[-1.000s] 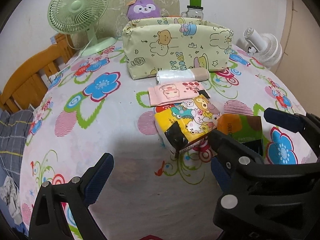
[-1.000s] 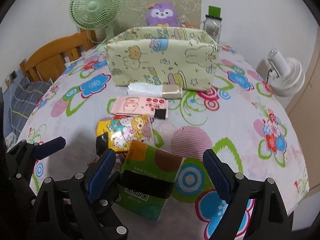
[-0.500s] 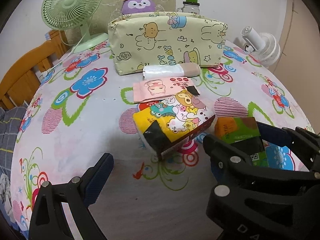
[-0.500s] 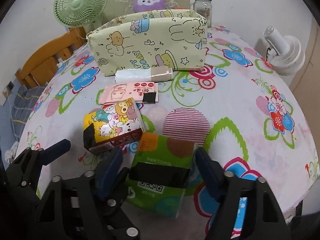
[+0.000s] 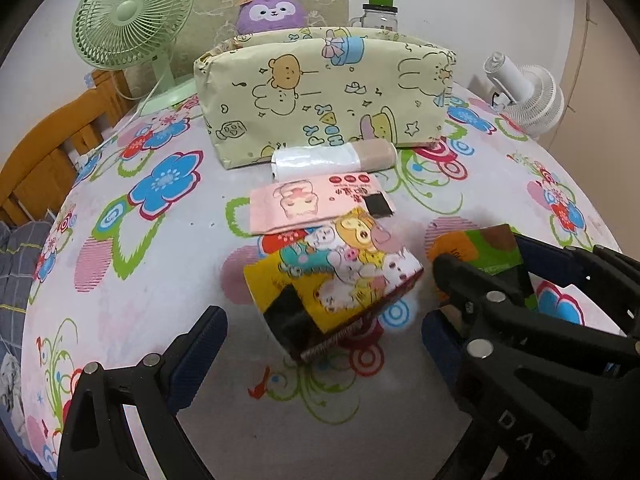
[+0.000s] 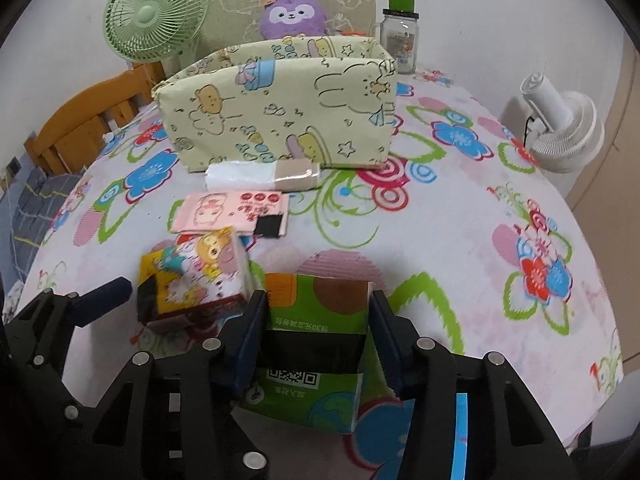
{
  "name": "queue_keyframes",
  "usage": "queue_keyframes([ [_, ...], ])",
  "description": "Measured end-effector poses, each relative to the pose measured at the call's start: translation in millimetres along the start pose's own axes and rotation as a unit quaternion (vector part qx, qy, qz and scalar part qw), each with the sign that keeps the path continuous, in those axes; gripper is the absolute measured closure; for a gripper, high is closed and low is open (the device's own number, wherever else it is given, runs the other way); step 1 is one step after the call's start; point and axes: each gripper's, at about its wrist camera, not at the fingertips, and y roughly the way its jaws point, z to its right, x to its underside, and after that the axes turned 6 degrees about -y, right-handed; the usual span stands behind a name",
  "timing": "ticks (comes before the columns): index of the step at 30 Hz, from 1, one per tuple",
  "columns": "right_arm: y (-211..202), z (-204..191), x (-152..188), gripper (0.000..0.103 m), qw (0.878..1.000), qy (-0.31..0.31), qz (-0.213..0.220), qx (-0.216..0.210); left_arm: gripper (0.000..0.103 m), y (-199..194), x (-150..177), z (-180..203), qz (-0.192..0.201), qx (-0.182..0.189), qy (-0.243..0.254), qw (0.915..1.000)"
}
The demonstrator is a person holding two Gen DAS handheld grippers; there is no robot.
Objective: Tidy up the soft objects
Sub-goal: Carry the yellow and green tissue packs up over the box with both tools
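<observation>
My right gripper [image 6: 318,338] is shut on the sides of a green tissue pack [image 6: 316,312] that rests on the flowered tablecloth. My left gripper [image 5: 324,344] is open, its jaws wide on either side of a yellow cartoon tissue pack [image 5: 332,276], not touching it. The yellow pack also shows in the right wrist view [image 6: 192,276]. Beyond lie a flat pink tissue pack [image 5: 316,202], a white and beige roll [image 5: 332,158] and the open cartoon-print fabric bin [image 5: 324,92].
A purple plush [image 6: 292,14], a jar with a green lid [image 6: 400,44] and a green fan [image 5: 128,24] stand behind the bin. A white fan [image 6: 564,132] stands at the right edge. A wooden chair [image 5: 40,148] is at the left.
My right gripper has closed in on the green pack, from wide open to pressing on its sides. My left gripper has moved forward, closer to the yellow pack.
</observation>
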Motion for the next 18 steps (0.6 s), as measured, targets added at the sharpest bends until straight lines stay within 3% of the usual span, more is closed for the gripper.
queue_keyframes([
  [12,11.6,5.7,-12.1,0.05,1.0,-0.002,-0.003,-0.007,0.005,12.6,-14.2,-2.3,-0.002,0.002,-0.009,1.0],
  [18,16.0,7.3,-14.1,0.049,1.0,-0.001,-0.006,-0.01,0.015,14.2,-14.8,0.3,0.001,0.011,-0.013,0.9998],
])
